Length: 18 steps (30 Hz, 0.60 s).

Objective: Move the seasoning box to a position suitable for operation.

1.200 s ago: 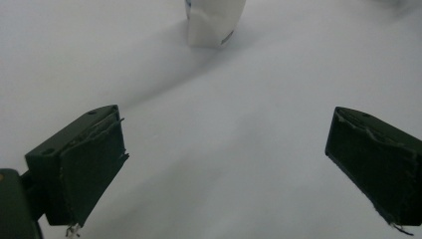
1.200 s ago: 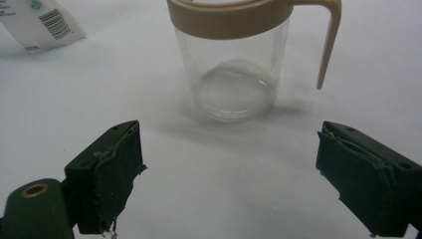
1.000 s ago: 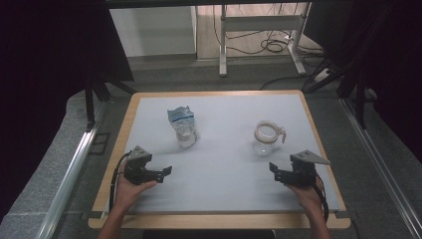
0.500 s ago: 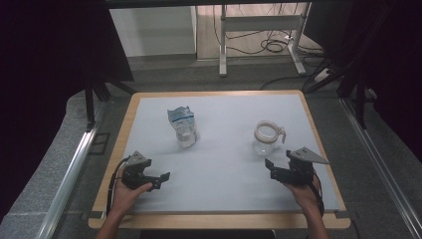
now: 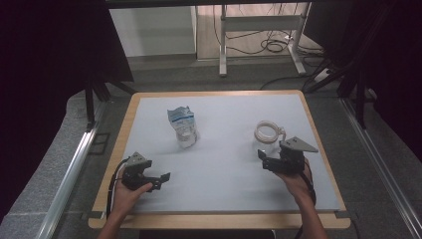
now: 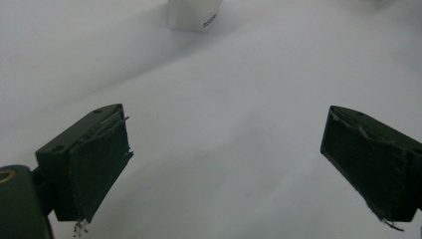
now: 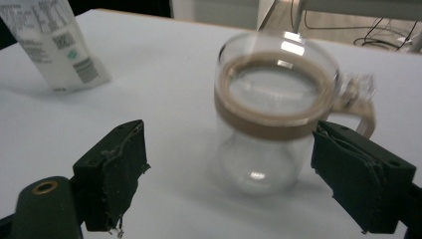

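A clear glass jar (image 5: pixel 268 133) with a tan rim and a clip at its side stands right of the table's middle. My right gripper (image 5: pixel 264 160) is open just in front of it. In the right gripper view the jar (image 7: pixel 271 124) stands close beyond the gripper (image 7: pixel 229 144), about in line with the gap between the jaws, untouched. A white pouch with a blue label (image 5: pixel 182 126) stands upright left of centre. My left gripper (image 5: pixel 161 179) is open near the front left, over bare mat. In the left gripper view the gripper (image 6: pixel 224 134) holds nothing and the pouch's base (image 6: pixel 194 15) is far ahead.
A pale mat (image 5: pixel 219 189) covers the wooden table (image 5: pixel 124 119). The pouch (image 7: pixel 54 45) stands to the left of the jar in the right gripper view. Beyond the table are a desk frame (image 5: pixel 259 35) and floor cables (image 5: pixel 271 47). A metal rail (image 5: pixel 69 174) runs along the left.
My right gripper has moved forward and a little left, closer to the jar. My left gripper has drawn back slightly toward the front edge. Both stayed open.
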Available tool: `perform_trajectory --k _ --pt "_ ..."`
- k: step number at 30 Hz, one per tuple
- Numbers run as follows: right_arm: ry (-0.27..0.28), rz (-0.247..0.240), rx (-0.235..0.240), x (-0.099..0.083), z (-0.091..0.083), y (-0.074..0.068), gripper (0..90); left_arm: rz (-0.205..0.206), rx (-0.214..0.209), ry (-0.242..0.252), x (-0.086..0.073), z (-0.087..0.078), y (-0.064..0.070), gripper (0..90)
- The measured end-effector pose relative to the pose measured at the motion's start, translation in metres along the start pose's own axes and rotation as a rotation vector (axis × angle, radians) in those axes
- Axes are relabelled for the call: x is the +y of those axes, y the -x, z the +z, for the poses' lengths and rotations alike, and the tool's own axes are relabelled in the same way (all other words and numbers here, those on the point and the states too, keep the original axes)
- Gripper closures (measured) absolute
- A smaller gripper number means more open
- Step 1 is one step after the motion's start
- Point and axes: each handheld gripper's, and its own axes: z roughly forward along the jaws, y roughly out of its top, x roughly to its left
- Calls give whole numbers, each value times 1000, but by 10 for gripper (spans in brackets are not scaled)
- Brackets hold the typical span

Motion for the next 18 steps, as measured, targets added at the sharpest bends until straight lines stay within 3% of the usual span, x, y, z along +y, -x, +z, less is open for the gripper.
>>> perform_trajectory --k 5,9,12,18 --pt "5 18 -4 20 2 4 115 1 -1 0 -1 0 0 51" --pt "-5 36 -14 20 7 4 102 1 -2 1 -2 -1 0 51" --pt "-16 51 -10 11 11 -1 101 -6 0 5 -2 -2 1 51" --pt "-39 78 -62 -11 24 -6 101 -5 -1 3 -3 -1 0 51"
